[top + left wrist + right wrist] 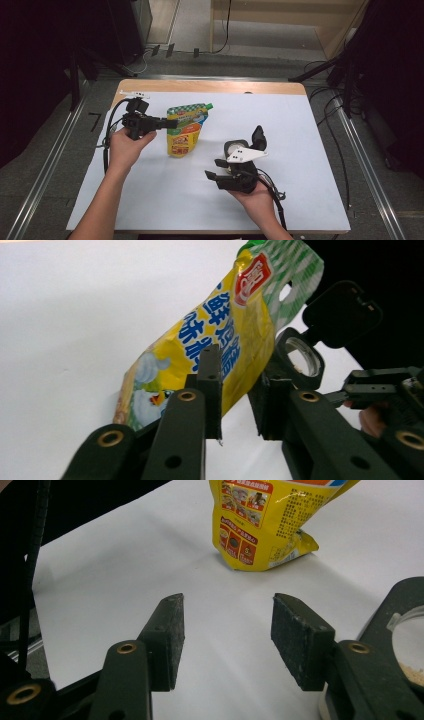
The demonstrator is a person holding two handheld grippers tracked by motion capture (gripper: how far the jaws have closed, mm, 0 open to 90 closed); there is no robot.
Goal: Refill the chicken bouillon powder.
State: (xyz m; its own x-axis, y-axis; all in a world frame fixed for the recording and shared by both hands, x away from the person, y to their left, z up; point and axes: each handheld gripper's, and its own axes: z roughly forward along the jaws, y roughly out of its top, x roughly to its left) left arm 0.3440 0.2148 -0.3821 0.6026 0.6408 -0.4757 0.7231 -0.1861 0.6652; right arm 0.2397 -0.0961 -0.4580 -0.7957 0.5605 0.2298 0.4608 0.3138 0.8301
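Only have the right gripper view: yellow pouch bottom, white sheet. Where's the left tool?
Observer: The left tool is at the left edge of the pouch, about halfway up. I can't tell if it touches.
Operator: What's on the pouch top?
Observer: A green cap at the top corner.
Operator: And the black ring at my frame's right edge?
Observer: That's a jar. Its flip lid stands open.

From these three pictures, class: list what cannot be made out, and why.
- Pouch: small print too small in the high view; top cut off in the right gripper view.
- Jar: contents hidden in the high view behind the grey plate.
- Left tongs: contact with the pouch unclear.
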